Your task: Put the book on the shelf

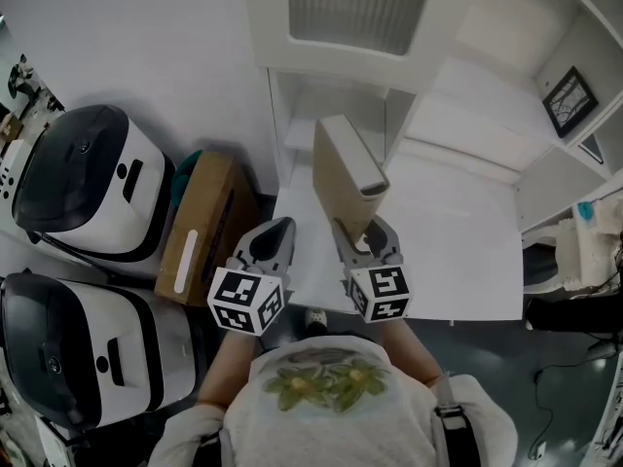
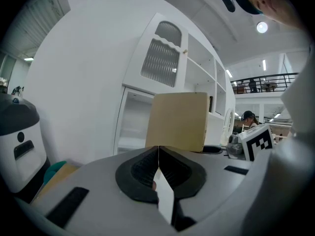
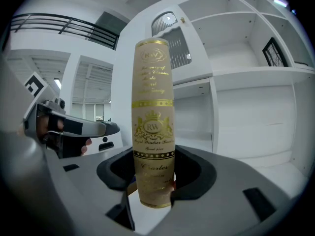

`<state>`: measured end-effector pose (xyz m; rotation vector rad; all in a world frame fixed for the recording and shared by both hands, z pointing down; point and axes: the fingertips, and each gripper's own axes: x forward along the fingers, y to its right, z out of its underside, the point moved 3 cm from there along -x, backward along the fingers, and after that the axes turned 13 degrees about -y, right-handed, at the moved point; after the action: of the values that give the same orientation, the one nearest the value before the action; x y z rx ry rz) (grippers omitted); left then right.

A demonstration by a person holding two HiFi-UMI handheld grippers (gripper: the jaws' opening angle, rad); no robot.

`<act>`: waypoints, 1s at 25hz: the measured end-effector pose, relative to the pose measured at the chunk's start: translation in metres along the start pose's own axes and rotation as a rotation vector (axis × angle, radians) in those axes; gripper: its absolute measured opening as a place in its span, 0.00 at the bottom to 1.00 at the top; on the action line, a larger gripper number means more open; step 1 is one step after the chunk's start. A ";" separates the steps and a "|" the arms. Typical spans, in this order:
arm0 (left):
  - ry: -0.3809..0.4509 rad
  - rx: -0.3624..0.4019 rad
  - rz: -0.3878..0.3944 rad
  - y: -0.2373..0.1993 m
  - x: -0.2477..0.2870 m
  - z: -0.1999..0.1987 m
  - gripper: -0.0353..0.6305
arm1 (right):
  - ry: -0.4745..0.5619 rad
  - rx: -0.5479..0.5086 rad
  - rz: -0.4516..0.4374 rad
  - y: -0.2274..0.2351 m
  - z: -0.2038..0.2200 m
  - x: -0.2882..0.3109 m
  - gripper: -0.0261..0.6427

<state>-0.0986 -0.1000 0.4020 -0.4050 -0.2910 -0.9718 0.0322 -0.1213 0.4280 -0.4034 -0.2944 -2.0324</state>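
A tan hardback book (image 1: 346, 178) with gold lettering on its spine (image 3: 153, 146) stands upright in my right gripper (image 1: 362, 241), which is shut on its lower end. The book is held above the white shelf unit's lower ledge (image 1: 458, 251), in front of the open compartments (image 3: 241, 58). My left gripper (image 1: 271, 246) hovers just left of the book with its jaws pressed together and nothing between them; in the left gripper view the book's cover (image 2: 178, 122) rises behind the shut gripper (image 2: 158, 154).
A white shelf unit (image 1: 506, 76) with a louvred cabinet door (image 1: 355, 8) fills the front and right. A framed picture (image 1: 569, 100) stands in a right compartment. A brown cardboard box (image 1: 200, 227) and two white-and-black appliances (image 1: 83, 178) lie on the left floor.
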 end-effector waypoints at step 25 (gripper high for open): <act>0.007 0.010 -0.025 -0.017 0.033 -0.017 0.10 | 0.000 -0.012 -0.008 0.026 -0.013 0.034 0.37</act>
<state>-0.0946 -0.1404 0.4038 -0.3897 -0.2955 -0.9961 0.0381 -0.1658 0.4305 -0.4103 -0.2842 -2.0432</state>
